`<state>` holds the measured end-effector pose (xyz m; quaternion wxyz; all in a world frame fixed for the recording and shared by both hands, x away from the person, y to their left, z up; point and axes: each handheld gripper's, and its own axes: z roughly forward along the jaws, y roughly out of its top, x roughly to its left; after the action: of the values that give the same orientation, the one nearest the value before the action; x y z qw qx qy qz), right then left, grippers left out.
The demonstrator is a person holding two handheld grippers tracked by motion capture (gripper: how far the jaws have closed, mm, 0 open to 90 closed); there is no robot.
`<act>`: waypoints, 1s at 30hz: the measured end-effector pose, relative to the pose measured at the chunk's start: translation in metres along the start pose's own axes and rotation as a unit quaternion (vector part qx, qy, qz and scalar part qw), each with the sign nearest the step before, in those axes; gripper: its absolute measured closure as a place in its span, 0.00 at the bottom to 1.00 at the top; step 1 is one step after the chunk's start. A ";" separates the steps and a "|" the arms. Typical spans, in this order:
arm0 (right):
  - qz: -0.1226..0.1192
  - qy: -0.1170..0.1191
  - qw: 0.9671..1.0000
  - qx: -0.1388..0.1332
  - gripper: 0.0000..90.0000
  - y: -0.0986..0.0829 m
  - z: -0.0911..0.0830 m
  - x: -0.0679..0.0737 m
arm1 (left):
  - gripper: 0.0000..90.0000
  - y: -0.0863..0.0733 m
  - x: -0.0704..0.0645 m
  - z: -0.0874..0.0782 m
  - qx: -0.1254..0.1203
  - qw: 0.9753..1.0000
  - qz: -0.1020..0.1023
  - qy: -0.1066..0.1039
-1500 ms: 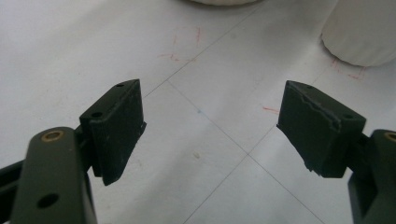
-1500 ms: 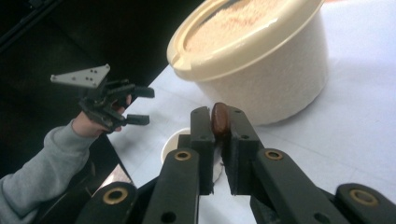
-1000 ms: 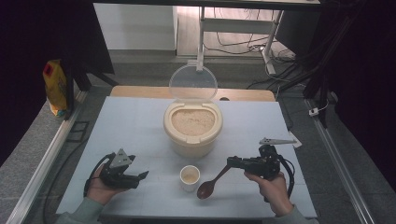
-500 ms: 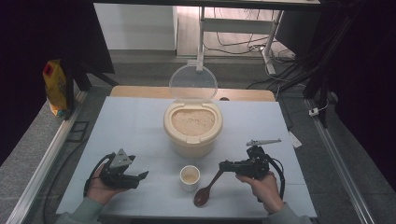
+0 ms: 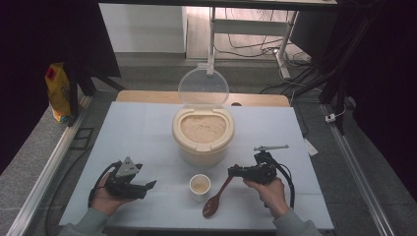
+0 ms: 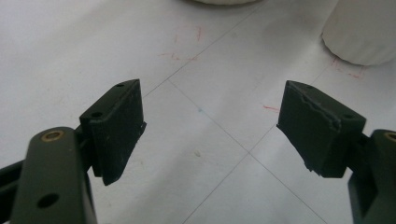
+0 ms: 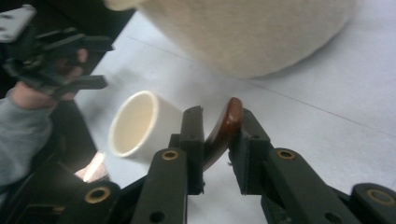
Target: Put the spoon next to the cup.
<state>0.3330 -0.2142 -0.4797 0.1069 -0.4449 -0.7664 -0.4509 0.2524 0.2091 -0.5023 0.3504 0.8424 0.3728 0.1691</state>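
Note:
A cream rice container [image 5: 201, 130], full of grain, stands mid-table with its clear lid [image 5: 203, 88] raised. In front of it sits a small white cup [image 5: 200, 186]. My right gripper [image 5: 235, 172] is shut on the handle of a brown wooden spoon [image 5: 216, 199], whose bowl hangs low by the table's front edge, right of the cup. In the right gripper view the spoon handle [image 7: 223, 130] is pinched between the jaws of the right gripper [image 7: 219, 123], with the cup [image 7: 135, 123] to its left. My left gripper [image 5: 147, 186] rests open left of the cup; its jaws [image 6: 210, 116] hold nothing.
A yellow bag [image 5: 58, 91] stands off the table's far left corner. The white tabletop [image 5: 137, 137] has bare room on both sides of the container. The cup's side [image 6: 364, 32] sits at the upper right of the left gripper view.
My right gripper has shifted a little left with the spoon, and the spoon's bowl has dropped toward the front edge. The left gripper has stayed put.

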 end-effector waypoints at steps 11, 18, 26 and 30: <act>0.011 -0.021 1.000 0.001 0.78 -0.001 0.019 -0.012 | 0.24 0.000 0.000 0.000 0.000 1.000 0.001 0.000; 0.002 -0.048 0.999 0.011 0.73 -0.002 0.028 -0.016 | 0.25 0.000 0.000 0.000 0.000 1.000 0.001 0.000; -0.026 -0.095 0.995 0.018 0.65 -0.003 0.036 -0.015 | 0.25 0.000 0.000 0.000 0.000 1.000 0.001 0.000; -0.042 -0.112 0.993 0.020 0.62 -0.003 0.040 -0.014 | 0.25 0.000 -0.001 0.000 -0.001 1.000 0.001 0.000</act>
<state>0.3481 -0.1918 -0.5125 0.0104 -0.4581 -0.8002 -0.3870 0.2518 0.2089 -0.5020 0.3508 0.8424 0.3720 0.1700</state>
